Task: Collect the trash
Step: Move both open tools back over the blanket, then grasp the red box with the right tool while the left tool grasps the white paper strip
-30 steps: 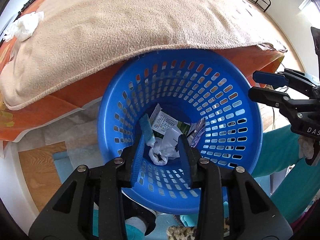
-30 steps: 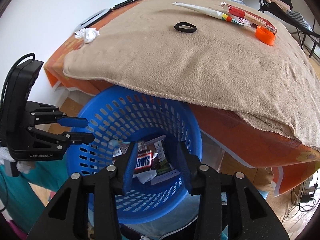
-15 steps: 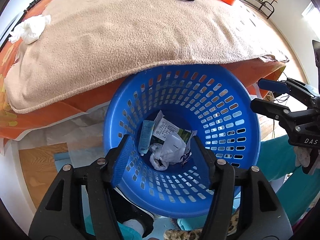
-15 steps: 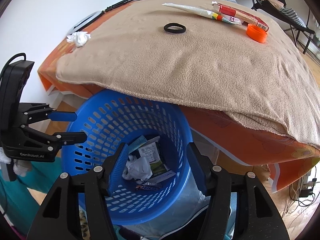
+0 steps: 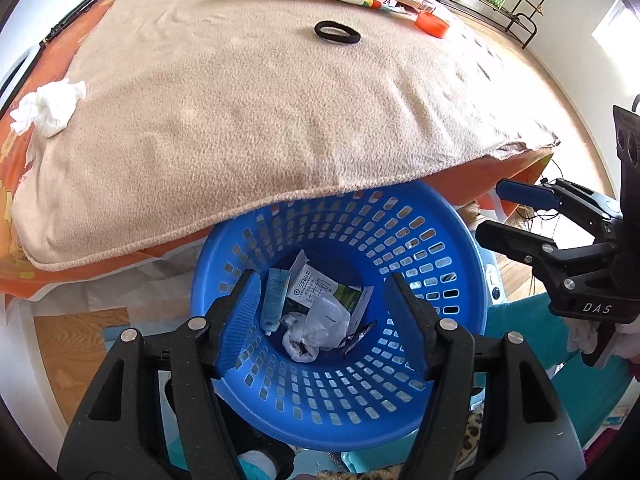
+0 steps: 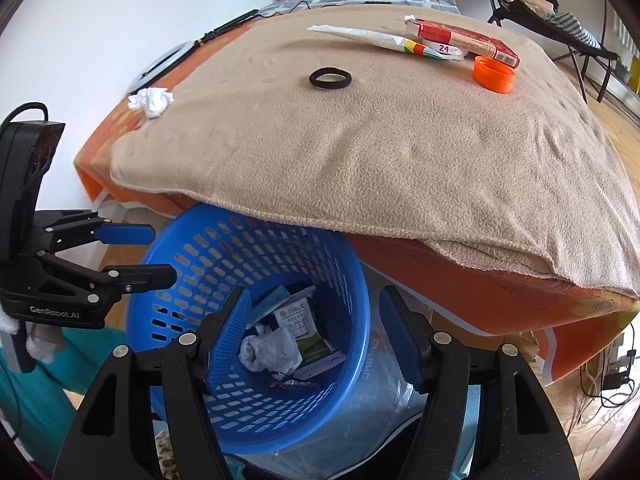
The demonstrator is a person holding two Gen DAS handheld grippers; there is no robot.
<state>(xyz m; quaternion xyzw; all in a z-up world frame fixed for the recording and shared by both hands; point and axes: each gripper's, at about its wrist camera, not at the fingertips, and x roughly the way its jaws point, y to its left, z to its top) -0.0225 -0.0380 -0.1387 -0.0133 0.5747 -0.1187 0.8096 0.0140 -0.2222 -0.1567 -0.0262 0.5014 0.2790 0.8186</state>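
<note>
Two handheld tools hang over a blue perforated basket (image 5: 420, 240) that sits on the floor, tucked partly under the near edge of a tabletop draped with a beige fleece blanket (image 5: 260, 112) over an orange cloth.

The left tool (image 5: 320, 304) is released, its blue-padded fingers (image 5: 240, 320) spread wide with nothing between them. The right tool (image 6: 316, 328) is likewise released and empty, its jaws wide apart. Each tool appears at the edge of the other's view, beside the basket rim.

Inside the basket lies collected trash: a white and green carton (image 5: 316, 288) with printed characters, a pale teal tube (image 5: 274, 300) beside it, a crumpled white wad (image 5: 316, 328) on top, and a dark wrapper (image 5: 358, 334) near the wad.

Trash also lies on the blanket. A crumpled white tissue (image 6: 152, 100) sits at the far left corner. A black hair tie (image 6: 330, 78) lies near the middle. Toward the far right are a white tube with a coloured end (image 6: 384, 42), a red and white box (image 6: 464, 42) just behind it, and an orange cap (image 6: 493, 75) just beside the box.
</note>
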